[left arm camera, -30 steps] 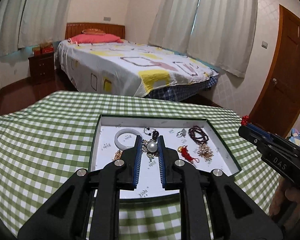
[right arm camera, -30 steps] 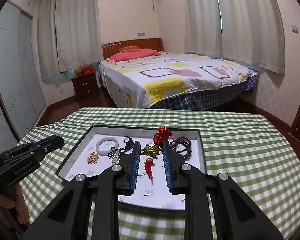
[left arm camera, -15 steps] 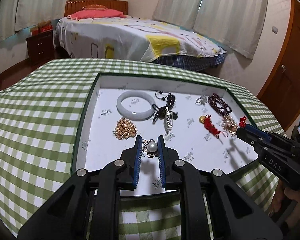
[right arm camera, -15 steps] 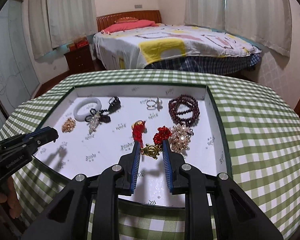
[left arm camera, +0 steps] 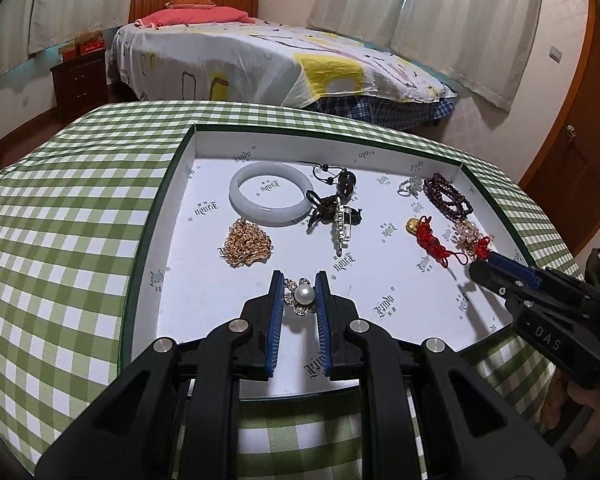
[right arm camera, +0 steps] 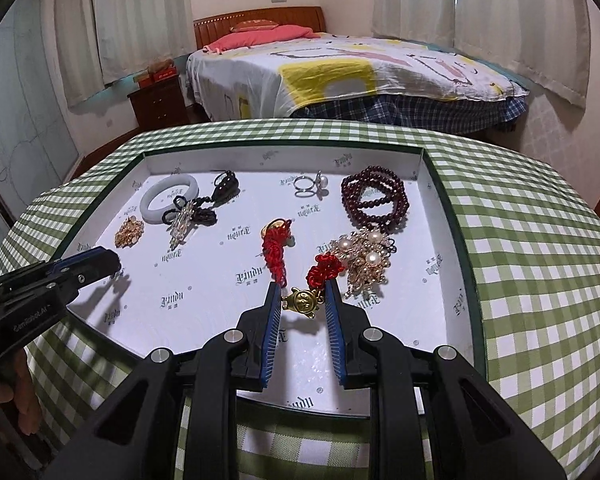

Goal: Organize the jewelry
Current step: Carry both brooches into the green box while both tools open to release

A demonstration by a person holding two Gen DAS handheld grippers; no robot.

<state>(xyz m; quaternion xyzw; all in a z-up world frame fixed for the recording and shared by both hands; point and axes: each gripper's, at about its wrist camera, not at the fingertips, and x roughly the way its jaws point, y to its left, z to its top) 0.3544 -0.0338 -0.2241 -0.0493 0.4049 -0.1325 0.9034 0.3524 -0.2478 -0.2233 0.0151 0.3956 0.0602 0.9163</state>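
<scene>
A shallow white-lined tray [left arm camera: 168,216] [right arm camera: 452,216] with a dark green rim lies on the checked table. My left gripper [left arm camera: 299,280] is shut on a pearl brooch [left arm camera: 303,295], low over the tray's near left part. Over the near right part, my right gripper [right arm camera: 303,287] is shut on a gold charm [right arm camera: 303,301] with a red knot [right arm camera: 324,270]. In the tray lie a white jade bangle [left arm camera: 270,193], a gold chain heap [left arm camera: 247,243], a black cord pendant [left arm camera: 334,208], a red tassel charm [right arm camera: 277,248], dark red beads [right arm camera: 374,196], a pearl cluster [right arm camera: 366,260] and a ring [right arm camera: 310,185].
The table wears a green and white checked cloth [left arm camera: 60,208]. A bed [left arm camera: 260,60] stands beyond it, with a dark nightstand [left arm camera: 78,80] at its left and a wooden door [left arm camera: 576,128] at the right. Curtains hang along the far walls.
Both grippers have come down toward the tray and tilted downward, each still holding its piece. The tray now fills much more of both views.
</scene>
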